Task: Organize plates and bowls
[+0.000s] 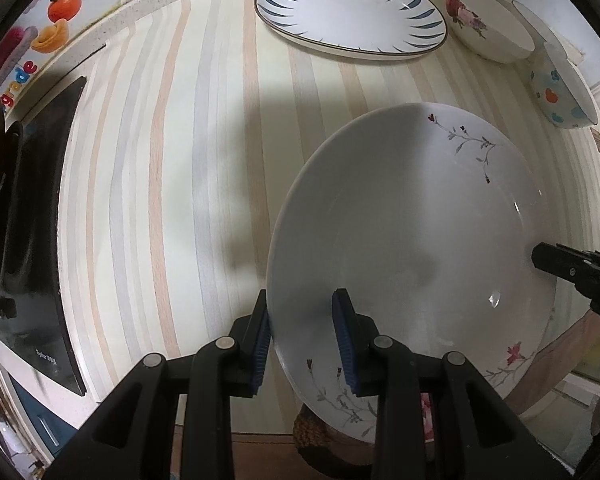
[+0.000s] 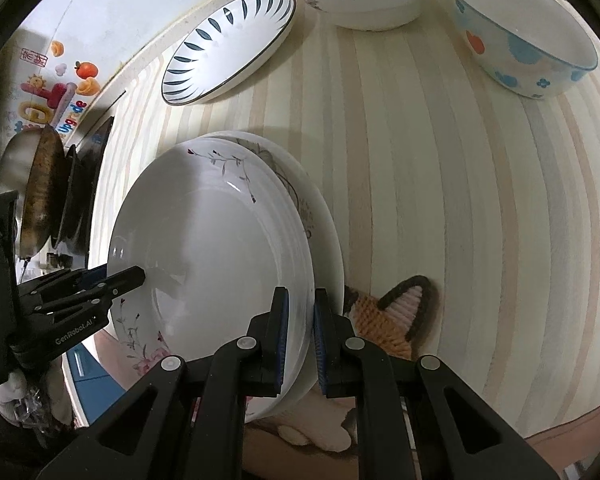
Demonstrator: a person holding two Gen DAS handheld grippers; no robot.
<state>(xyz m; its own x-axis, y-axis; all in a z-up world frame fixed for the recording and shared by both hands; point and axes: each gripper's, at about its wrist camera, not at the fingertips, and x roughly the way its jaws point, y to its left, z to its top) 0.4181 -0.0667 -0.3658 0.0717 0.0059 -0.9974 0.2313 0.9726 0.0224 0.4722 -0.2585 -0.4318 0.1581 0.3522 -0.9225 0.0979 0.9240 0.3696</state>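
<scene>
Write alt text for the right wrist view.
The right gripper and left gripper clamp opposite rims of a white floral plate, held over another plate on a striped counter. A blue-leaf plate and bowls sit beyond.

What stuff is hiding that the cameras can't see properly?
- Left wrist view: the floral plate hides whatever lies under it; the left claw covers its near rim.
- Right wrist view: the lower plate shows only an edge, so its pattern is unreadable.
- Right wrist view: the orange knitted thing is mostly hidden by the plates and the right claw.
</scene>
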